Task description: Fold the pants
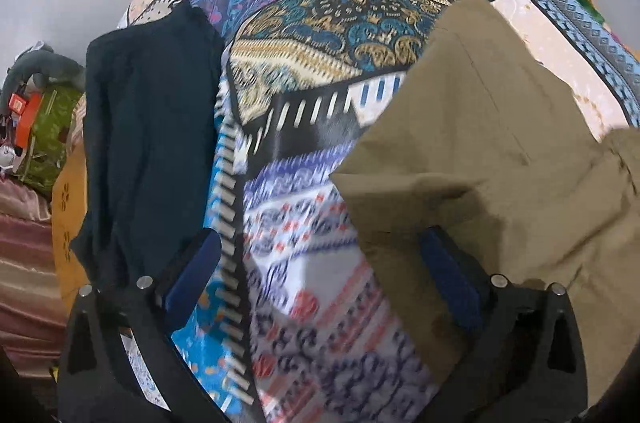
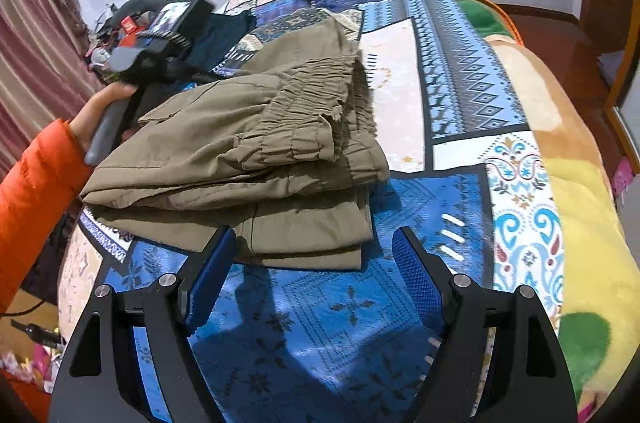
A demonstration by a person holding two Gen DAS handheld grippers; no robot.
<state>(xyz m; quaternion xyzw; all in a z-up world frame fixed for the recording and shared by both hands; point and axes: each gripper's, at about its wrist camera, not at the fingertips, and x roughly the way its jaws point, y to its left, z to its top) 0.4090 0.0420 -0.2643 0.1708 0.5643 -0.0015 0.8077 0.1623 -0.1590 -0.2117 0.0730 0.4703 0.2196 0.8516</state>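
Note:
Khaki pants (image 2: 248,143) lie folded in a loose stack on the patterned bedspread (image 2: 320,323), elastic waistband on top. My right gripper (image 2: 316,239) is open just in front of them; their near edge reaches between its blue pads (image 2: 416,279), untouched. In the left wrist view the same khaki pants (image 1: 500,163) fill the right side. My left gripper (image 1: 320,263) is open wide over the bedspread (image 1: 304,223), its right pad (image 1: 448,275) over the pants' edge and its left pad (image 1: 192,267) beside a dark garment (image 1: 152,127).
A hand (image 2: 100,111) in an orange sleeve (image 2: 32,191) holds the left gripper's handle beyond the pants. Clutter (image 1: 28,111) lies off the bed's left side. A yellow blanket (image 2: 580,223) borders the bedspread on the right, with wooden furniture (image 2: 616,71) past it.

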